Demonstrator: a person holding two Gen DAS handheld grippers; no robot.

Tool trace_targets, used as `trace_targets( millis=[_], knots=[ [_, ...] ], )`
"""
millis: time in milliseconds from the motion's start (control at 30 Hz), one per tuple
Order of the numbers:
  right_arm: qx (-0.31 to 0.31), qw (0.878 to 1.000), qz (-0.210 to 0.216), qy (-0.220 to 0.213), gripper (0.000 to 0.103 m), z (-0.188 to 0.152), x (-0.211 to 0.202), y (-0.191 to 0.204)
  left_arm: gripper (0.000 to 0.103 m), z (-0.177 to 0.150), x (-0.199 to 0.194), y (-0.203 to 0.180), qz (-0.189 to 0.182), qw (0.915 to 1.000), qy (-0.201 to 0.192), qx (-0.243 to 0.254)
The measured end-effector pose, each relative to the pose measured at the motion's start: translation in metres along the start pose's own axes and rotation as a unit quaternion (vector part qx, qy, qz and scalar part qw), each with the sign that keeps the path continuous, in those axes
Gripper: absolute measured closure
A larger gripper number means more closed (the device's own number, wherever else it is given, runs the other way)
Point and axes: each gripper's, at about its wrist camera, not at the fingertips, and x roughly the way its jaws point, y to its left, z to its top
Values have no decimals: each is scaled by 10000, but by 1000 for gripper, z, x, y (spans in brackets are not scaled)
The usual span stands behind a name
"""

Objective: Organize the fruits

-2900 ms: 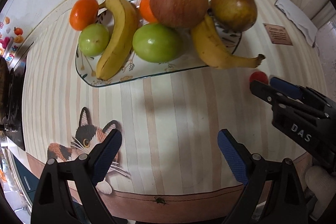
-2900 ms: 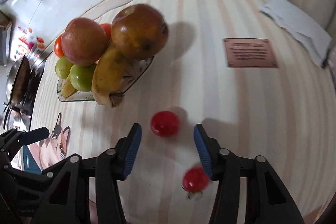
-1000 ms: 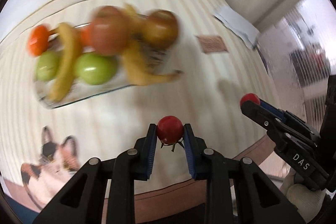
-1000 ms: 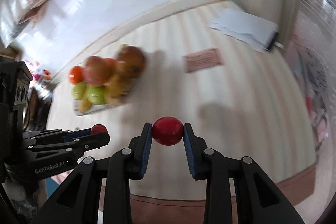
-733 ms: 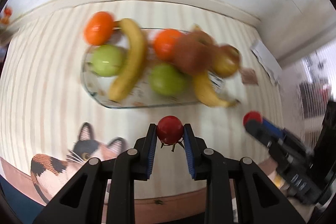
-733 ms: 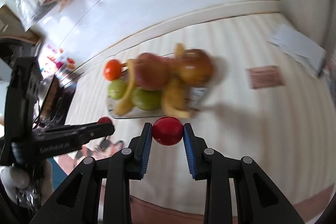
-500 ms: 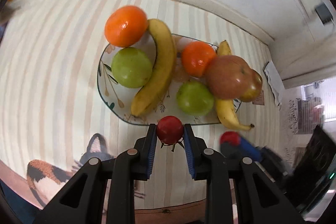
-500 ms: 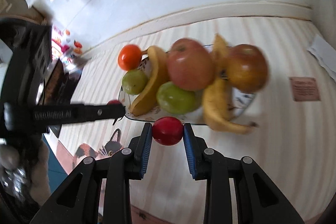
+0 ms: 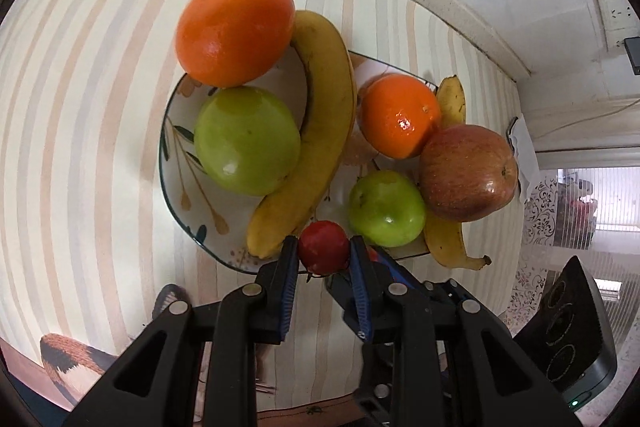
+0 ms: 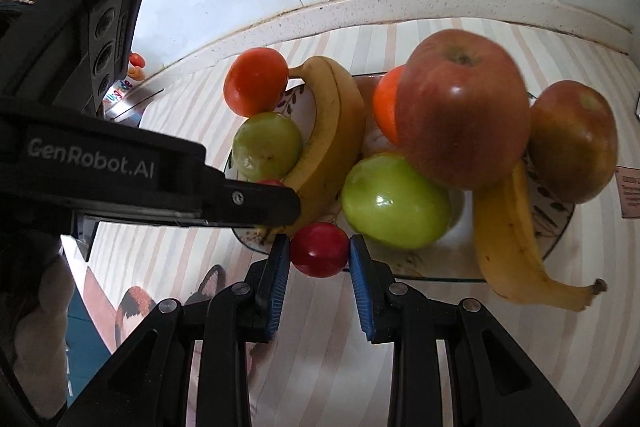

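- We hold two small red fruits over the near rim of the crowded plate (image 9: 170, 183), one in each hand-held gripper, and we judge the step in hand to be setting them down among the fruit already there.
- The left hand-held gripper (image 9: 324, 254) is narrowed onto a red fruit (image 9: 323, 251), blue pads touching both its sides, at lower centre of the left wrist view, just in front of the tip of the long banana (image 9: 316, 131) and beside the smaller green apple (image 9: 386, 207).
- The right hand-held gripper (image 10: 319, 250) is likewise closed around its own red fruit (image 10: 319, 249), low centre of the right wrist view, just before the plate's edge and next to a green apple (image 10: 394, 201).
- To do this well, we would lower each fruit into the bare pocket between banana and green apple before releasing, since a round fruit let go on the rim looks likely to roll onto the striped table (image 9: 80, 107).
- The two hand-held grippers sit very near each other; we would place one fruit at a time to avoid a knock.
- The big red apple (image 10: 460, 107) perches on the pile and may shift if nudged.
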Motion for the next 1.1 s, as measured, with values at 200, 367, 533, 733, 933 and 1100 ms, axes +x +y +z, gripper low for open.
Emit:
trace_targets(
  millis=[200, 367, 533, 733, 933, 1100],
  knots=[
    [212, 9998, 6, 32, 69, -1, 9, -4, 76, 3, 6, -2, 204, 9997, 131, 13],
    [330, 9994, -8, 68, 65, -1, 4, -7, 73, 0, 3, -1, 309, 9995, 16, 55],
    [435, 9990, -112, 74, 42, -2, -7, -6, 53, -4, -12, 3, 353, 9991, -211, 35],
    [671, 9971, -354, 63, 24, -1, -35, -14, 33, -15, -39, 9, 768, 9946, -687, 126],
    [689, 9935, -904, 65, 9, -4, -65, -20, 10, -38, -65, 8, 1552, 9801, -1180, 380],
    [724, 9896, -1241, 55, 7, -8, -88, -20, 9, -60, -80, 5, 1904, 9695, -1420, 602]
  ],
)
